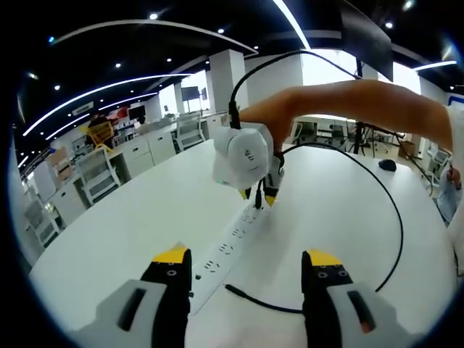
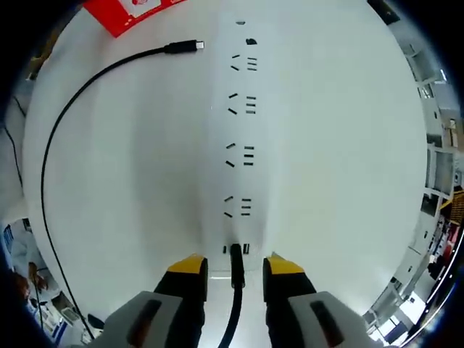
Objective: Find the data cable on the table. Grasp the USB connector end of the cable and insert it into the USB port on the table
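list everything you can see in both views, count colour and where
power strip: 1, white, flat on the table, running away from the left claw
data cable: 1, black, looping over the table; one plug sits at the strip's USB ports, other end lies free
table: 1, white
red item: 1, at the table edge beyond the free cable end
office chairs: several, white, behind the table
left claw: yellow-tipped, open, empty
right claw: yellow-tipped, either side of the cable, grip unclear
person's arm: 1, holding the right claw
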